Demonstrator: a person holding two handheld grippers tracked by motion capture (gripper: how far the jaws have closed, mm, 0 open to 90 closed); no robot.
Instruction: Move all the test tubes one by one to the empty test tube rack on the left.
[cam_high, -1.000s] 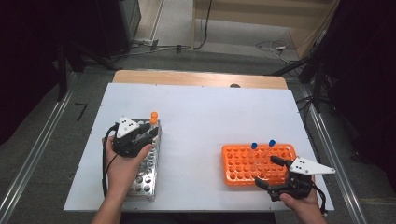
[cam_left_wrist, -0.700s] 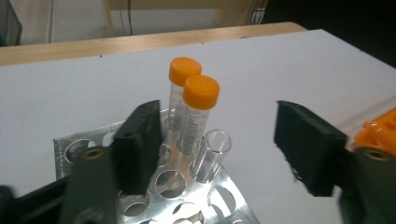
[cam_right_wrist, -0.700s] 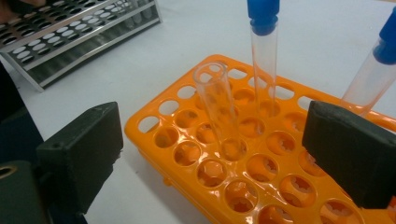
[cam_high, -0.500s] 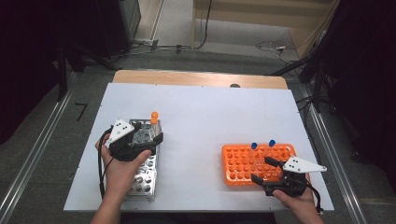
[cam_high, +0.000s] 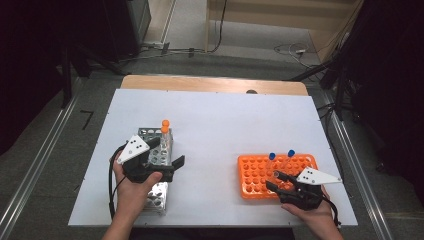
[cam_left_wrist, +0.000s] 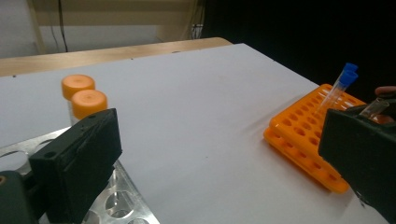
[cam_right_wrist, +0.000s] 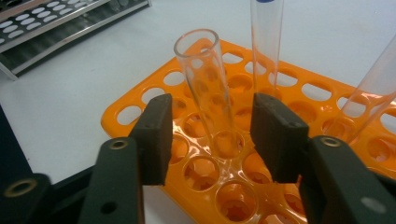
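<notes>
Orange rack (cam_right_wrist: 140, 109) is holding an open glass tube (cam_right_wrist: 208, 88), and we are closing our right gripper (cam_right_wrist: 211, 133) around it, pads not touching yet. We are holding our left gripper (cam_high: 167, 155) wide and empty beside the metal rack (cam_high: 155, 150).

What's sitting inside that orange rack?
The orange rack holds an uncapped clear tube and two blue-capped tubes. Their bottoms are hidden in the holes.

No text, label, brand, number or sign can be read on any rack, tube, gripper or table surface.
</notes>
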